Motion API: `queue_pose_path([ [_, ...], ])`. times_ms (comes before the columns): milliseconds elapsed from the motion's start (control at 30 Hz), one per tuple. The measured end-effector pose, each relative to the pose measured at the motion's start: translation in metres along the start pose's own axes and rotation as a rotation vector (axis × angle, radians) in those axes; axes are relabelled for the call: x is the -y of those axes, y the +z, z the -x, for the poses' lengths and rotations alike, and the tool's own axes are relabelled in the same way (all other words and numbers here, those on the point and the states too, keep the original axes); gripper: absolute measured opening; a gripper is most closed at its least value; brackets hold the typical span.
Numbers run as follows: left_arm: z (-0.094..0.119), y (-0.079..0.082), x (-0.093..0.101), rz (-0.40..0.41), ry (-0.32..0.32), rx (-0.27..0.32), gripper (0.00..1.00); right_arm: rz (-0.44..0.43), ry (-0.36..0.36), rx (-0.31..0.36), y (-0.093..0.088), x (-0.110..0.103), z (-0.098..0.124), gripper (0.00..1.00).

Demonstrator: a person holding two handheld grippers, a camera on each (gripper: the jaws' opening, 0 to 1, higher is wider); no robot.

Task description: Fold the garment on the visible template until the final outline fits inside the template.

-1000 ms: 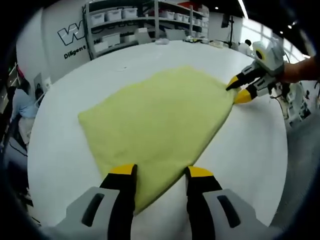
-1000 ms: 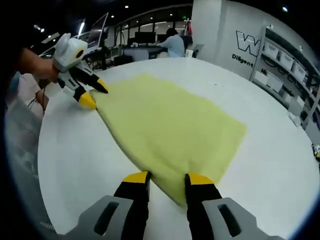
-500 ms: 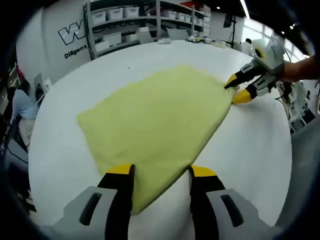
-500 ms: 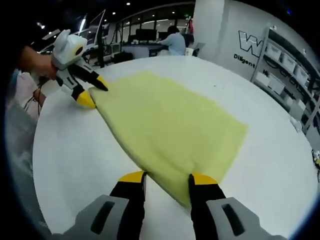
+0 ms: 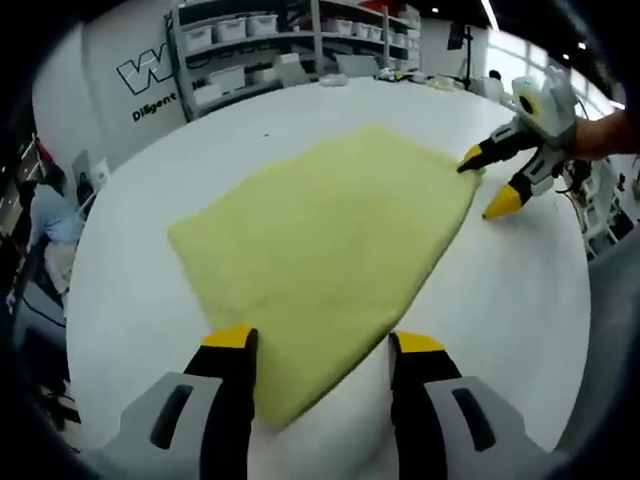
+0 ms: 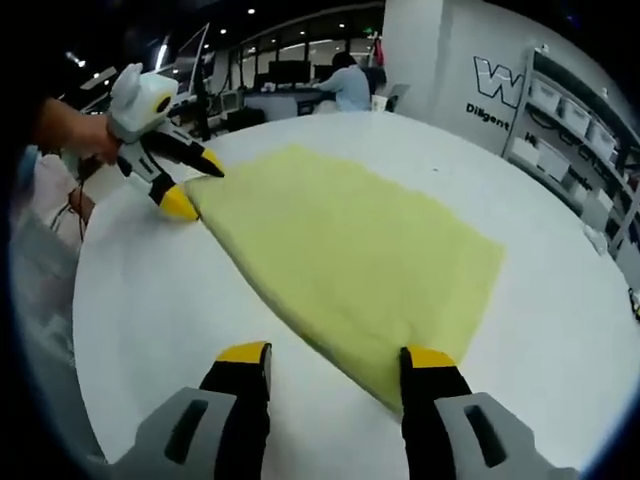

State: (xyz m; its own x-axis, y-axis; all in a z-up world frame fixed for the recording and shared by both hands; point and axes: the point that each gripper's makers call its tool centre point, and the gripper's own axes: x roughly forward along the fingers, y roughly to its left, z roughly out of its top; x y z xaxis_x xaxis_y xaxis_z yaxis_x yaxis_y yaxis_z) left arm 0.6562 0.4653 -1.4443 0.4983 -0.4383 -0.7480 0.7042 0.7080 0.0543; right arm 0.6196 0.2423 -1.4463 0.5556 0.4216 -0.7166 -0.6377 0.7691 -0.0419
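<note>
both grippers have spread their jaws wider over the last second. left gripper [image 5: 320, 345] and right gripper [image 6: 335, 355] now stand wide apart, gripping nothing, each straddling a near corner of the yellow cloth [image 5: 320, 235], lying flat on the white table [image 5: 500, 300]. judged soft, light, limp: pinch the corners.

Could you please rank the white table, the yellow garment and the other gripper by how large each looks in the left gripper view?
1. White table, the largest.
2. Yellow garment, spread flat on it.
3. Right gripper, the smallest; it sits farther from the camera, so it may look smaller than it is.
</note>
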Motion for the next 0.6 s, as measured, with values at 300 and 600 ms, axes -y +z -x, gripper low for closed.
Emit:
queue_pose_path([
  [300,0.017,0.001,0.007,-0.070,0.019,0.019,0.56,-0.045,-0.018,0.024,0.006,-0.001,0.010,0.51],
  [600,0.036,0.002,0.005,-0.034,0.024,0.074,0.60,-0.045,-0.038,0.075,0.016,-0.002,0.024,0.52],
])
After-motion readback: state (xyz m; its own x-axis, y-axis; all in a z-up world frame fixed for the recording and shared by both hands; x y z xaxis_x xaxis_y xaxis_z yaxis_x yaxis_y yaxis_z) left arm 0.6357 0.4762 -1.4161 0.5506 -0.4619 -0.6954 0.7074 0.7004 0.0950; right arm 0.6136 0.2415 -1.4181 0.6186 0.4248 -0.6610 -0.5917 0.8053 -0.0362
